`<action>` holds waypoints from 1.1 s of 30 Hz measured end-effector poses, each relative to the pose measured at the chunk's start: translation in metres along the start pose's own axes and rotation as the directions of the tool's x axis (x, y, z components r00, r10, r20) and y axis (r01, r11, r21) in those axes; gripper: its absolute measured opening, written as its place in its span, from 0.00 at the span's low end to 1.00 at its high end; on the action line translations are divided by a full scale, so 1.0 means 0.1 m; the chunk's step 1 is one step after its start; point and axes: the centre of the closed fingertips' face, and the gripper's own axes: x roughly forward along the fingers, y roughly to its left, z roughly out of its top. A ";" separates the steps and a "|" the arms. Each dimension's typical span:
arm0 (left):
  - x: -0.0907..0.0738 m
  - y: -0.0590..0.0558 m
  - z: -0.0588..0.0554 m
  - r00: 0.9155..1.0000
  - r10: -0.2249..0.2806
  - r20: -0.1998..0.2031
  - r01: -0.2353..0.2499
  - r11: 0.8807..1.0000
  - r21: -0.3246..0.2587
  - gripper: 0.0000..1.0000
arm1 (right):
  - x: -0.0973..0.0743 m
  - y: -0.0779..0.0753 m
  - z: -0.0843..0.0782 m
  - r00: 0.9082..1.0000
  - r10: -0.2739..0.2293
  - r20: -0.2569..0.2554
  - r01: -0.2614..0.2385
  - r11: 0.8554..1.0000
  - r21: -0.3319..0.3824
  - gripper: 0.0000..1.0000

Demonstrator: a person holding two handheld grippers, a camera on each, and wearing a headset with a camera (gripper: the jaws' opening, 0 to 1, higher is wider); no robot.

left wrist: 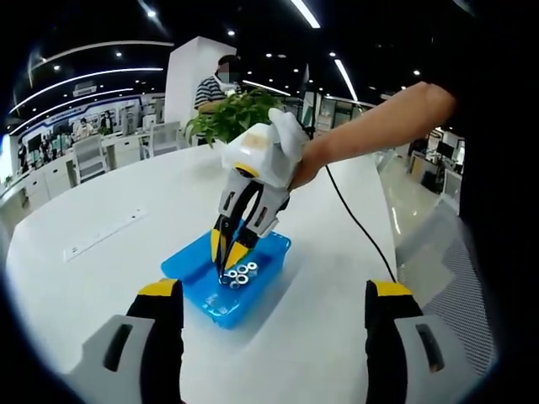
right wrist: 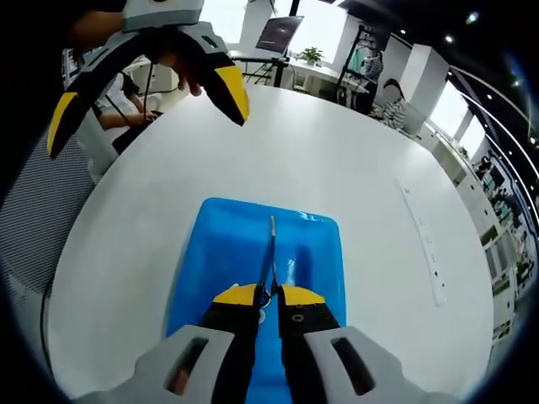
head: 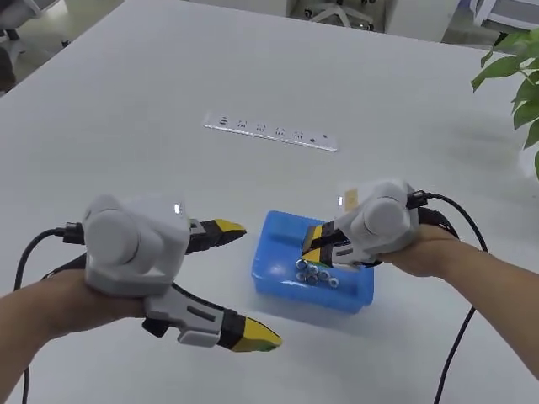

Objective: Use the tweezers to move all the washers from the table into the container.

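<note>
— Step in hand?
— Looks like drop-off. Right gripper point(head: 313, 244) clamped on the tweezers point(right wrist: 270, 252), tips down inside the container point(head: 354, 295), just above the washers point(head: 313, 274) heaped there. Cannot tell whether the tips carry one.
— Left gripper point(head: 248, 282)?
— Jaws spread wide, holding nothing, just beside the container.
— Next?
— Lift clear, then search the desk point(head: 168, 101) for any loose washer. Calls for a fine pinch on a flat ring.

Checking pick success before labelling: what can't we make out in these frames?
- Tip of the tweezers, head view: hidden behind the right gripper; whether it carries anything: too small.
- Number of washers: small, bunched together.
- Near end of the tray, right gripper view: covered by that gripper.
</note>
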 end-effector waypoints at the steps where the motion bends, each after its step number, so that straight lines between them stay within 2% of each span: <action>1: 0.01 0.00 0.00 1.000 -0.002 -0.003 0.002 1.000 0.002 0.94 | 0.00 0.01 -0.01 1.000 0.000 -0.001 0.000 1.000 -0.002 0.09; 5: 0.04 0.03 0.02 1.000 -0.011 -0.008 0.011 1.000 0.014 0.90 | 0.00 0.02 -0.02 1.000 0.001 -0.003 -0.001 1.000 -0.001 0.09; 11: 0.10 0.07 0.07 1.000 -0.025 -0.005 0.025 0.998 0.050 0.77 | 0.01 0.03 -0.02 1.000 0.001 0.002 -0.001 1.000 -0.001 0.09; 18: 0.20 0.23 0.14 1.000 -0.007 -0.017 0.009 0.992 0.127 0.53 | 0.02 0.03 -0.01 1.000 0.003 0.006 -0.003 1.000 -0.008 0.10; 21: 0.26 0.32 0.15 0.999 0.015 -0.040 -0.008 0.984 0.176 0.40 | 0.01 0.03 0.00 1.000 0.002 0.007 -0.002 1.000 -0.009 0.10; 23: 0.30 0.33 0.19 0.999 0.013 -0.041 -0.005 0.983 0.186 0.35 | 0.01 0.03 -0.01 1.000 0.002 0.007 -0.002 1.000 -0.012 0.10; 28: 0.40 0.33 0.29 0.999 0.017 -0.037 -0.008 0.976 0.219 0.28 | 0.01 0.04 -0.01 1.000 0.001 0.007 -0.001 1.000 -0.014 0.10; 33: 0.51 0.35 0.36 0.999 0.032 -0.044 -0.019 0.964 0.264 0.25 | 0.02 0.04 -0.01 1.000 0.008 0.002 -0.008 1.000 -0.025 0.10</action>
